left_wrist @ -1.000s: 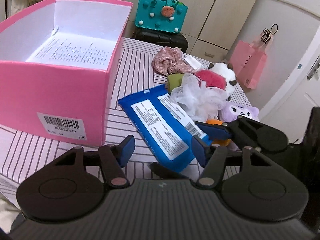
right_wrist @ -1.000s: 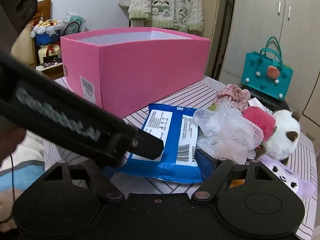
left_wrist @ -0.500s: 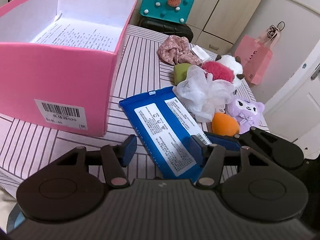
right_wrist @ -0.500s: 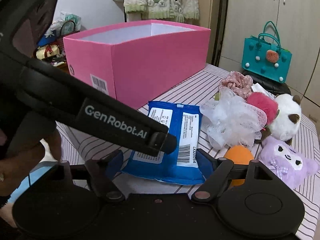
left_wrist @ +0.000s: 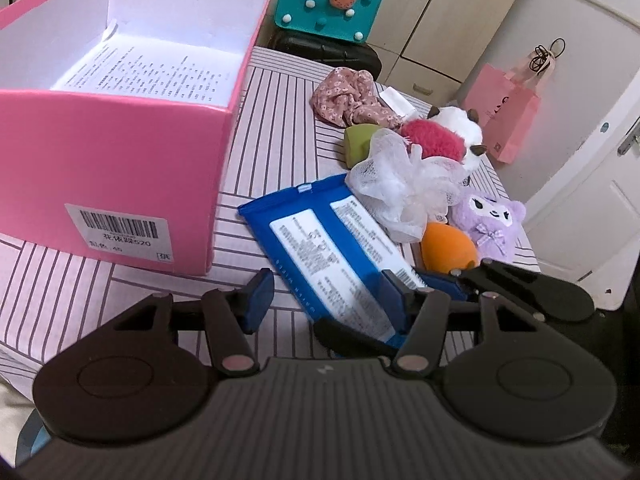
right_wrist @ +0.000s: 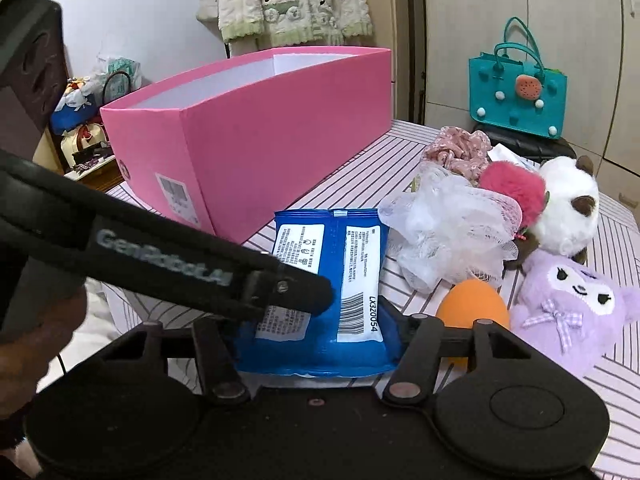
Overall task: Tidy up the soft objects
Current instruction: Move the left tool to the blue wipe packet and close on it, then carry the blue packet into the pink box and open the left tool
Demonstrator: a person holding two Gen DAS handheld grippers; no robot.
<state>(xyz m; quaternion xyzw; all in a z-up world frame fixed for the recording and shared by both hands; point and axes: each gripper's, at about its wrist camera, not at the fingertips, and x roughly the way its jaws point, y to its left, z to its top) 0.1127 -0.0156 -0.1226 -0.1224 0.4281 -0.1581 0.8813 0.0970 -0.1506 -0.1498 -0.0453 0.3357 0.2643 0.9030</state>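
The left claw [left_wrist: 326, 294] is spread wide and grips nothing; its right pad lies over the near end of the blue pack [left_wrist: 332, 248], though contact cannot be told. The right claw [right_wrist: 316, 334] is also wide, its fingers either side of the pack's near end [right_wrist: 326, 280], not visibly pressing it. The pack lies flat near the table's [left_wrist: 276, 120] front edge, between the pink box [left_wrist: 112, 176] and the heap of soft toys [left_wrist: 424, 176].

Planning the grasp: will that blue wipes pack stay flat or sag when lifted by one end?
The blue wipes pack looks like a soft film pouch, so it would probably sag. Its glossy wrap may slip. The right claw straddles its near end, still open.
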